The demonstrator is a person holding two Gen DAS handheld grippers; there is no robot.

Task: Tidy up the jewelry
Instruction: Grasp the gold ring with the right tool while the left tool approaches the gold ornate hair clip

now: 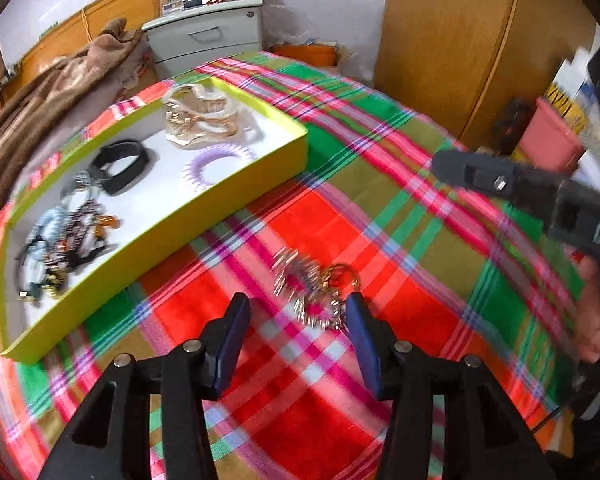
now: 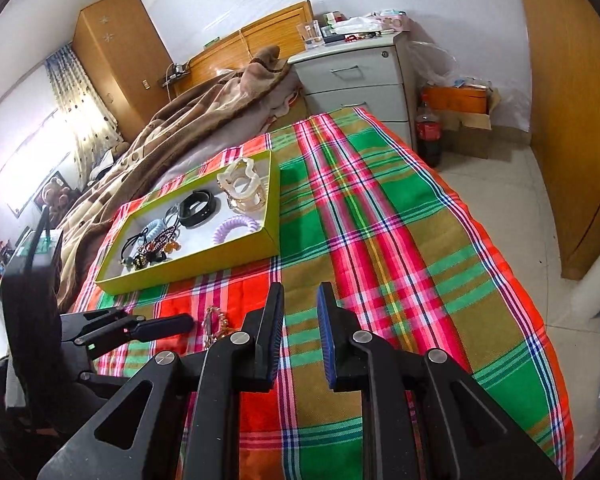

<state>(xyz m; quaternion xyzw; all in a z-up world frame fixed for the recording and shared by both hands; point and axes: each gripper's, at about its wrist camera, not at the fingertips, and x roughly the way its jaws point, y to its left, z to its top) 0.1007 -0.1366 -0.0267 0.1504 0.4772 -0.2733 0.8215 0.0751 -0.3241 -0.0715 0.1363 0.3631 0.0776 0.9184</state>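
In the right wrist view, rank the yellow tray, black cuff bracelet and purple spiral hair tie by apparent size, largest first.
1. Yellow tray, clearly largest.
2. Black cuff bracelet and purple spiral hair tie: these look about alike, so I will not rank them.

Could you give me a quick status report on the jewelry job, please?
Left gripper open, over spiky bracelet on cloth. Right gripper open, empty. Yellow tray already holds several pieces. Nothing in the way.

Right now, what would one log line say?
left gripper: jaws open over spiky bracelet on plaid cloth | right gripper: open, empty | yellow tray: holds jewelry
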